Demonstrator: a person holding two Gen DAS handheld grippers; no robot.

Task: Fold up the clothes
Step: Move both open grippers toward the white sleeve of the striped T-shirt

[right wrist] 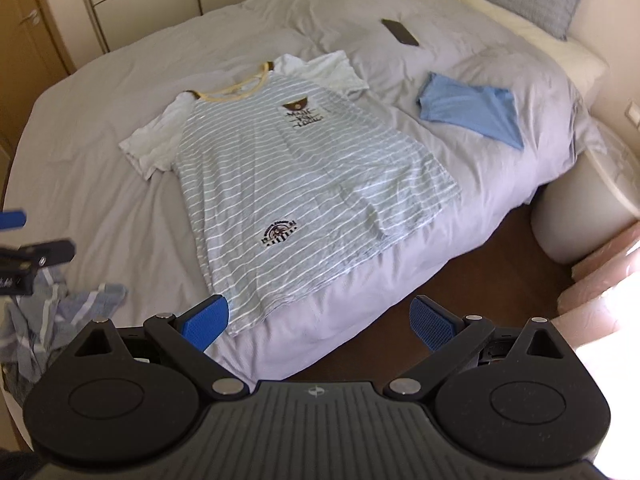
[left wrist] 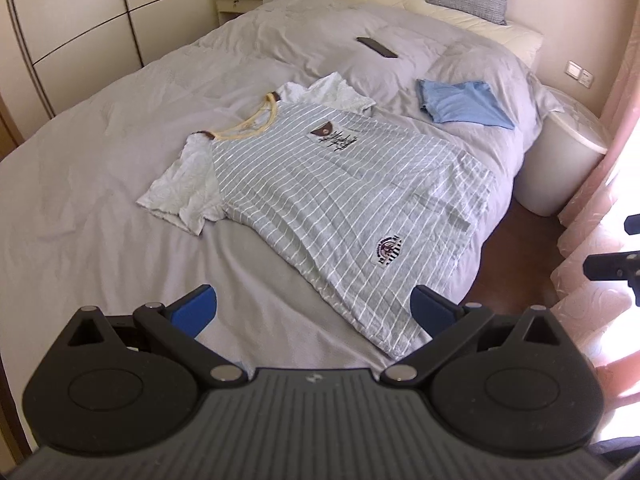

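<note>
A grey T-shirt (left wrist: 328,196) (right wrist: 304,176) with white stripes, white sleeves and a yellow collar lies spread flat, front up, on the grey bed (left wrist: 100,168) (right wrist: 92,152). Its hem reaches the bed's near corner. My left gripper (left wrist: 314,312) hovers open above that hem with nothing between its blue pads. My right gripper (right wrist: 320,322) is open too, above the bed's edge and the floor, just off the hem's corner, and holds nothing. A folded blue garment (left wrist: 464,106) (right wrist: 472,110) rests further back on the right.
A dark phone (left wrist: 377,47) (right wrist: 400,32) lies on the duvet near the pillows. A heap of striped clothes (right wrist: 52,320) sits at the bed's left. A round white bin (left wrist: 560,160) (right wrist: 580,216) stands on the wooden floor beside a pink curtain (left wrist: 600,216). Wardrobe doors (left wrist: 68,12) line the left wall.
</note>
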